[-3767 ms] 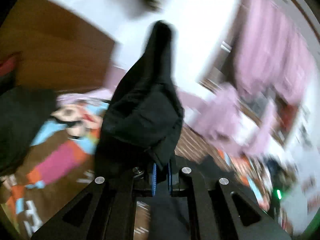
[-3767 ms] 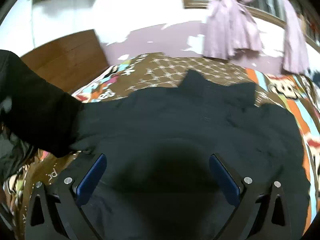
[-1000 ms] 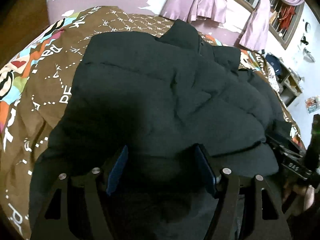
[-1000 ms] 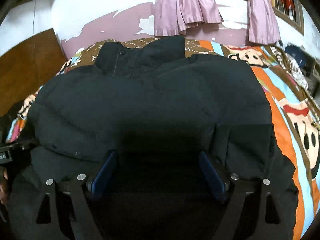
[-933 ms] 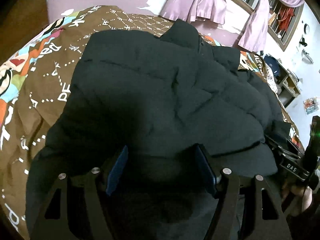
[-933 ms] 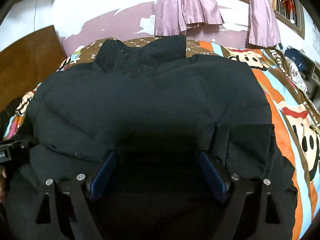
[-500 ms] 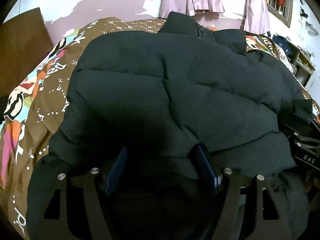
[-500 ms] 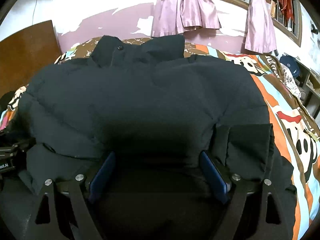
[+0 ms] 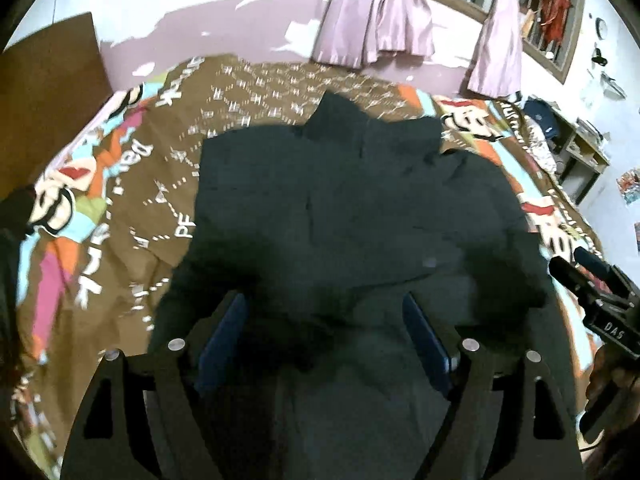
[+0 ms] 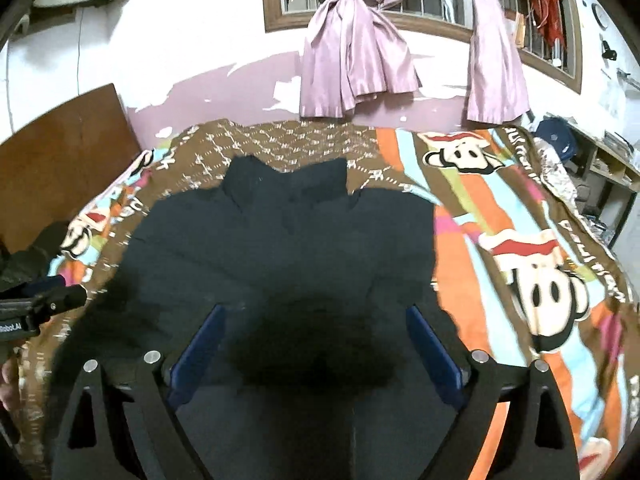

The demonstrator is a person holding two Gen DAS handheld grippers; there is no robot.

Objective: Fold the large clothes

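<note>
A black puffer jacket (image 9: 360,208) lies spread on the bed, collar toward the far wall, with its lower part doubled over toward me. My left gripper (image 9: 322,308) hovers above the jacket's near left part, jaws opening, nothing pinched between the blue pads. My right gripper (image 10: 316,316) hangs over the near right part of the jacket (image 10: 280,248), jaws also opening and holding nothing. Each gripper shows in the other's view: the right gripper (image 9: 592,280) at the right edge, the left gripper (image 10: 40,300) at the left edge.
The jacket rests on a brown cartoon-print blanket (image 10: 520,240) that covers the bed. A wooden headboard (image 10: 60,152) stands at the left, purple curtains (image 10: 352,60) hang on the far wall, and a shelf (image 10: 600,160) sits at the right. Dark clothing (image 9: 12,216) lies at the left edge.
Both grippers have risen and drawn back from the jacket, so more blanket shows around it. Both pairs of jaws stand wider than before.
</note>
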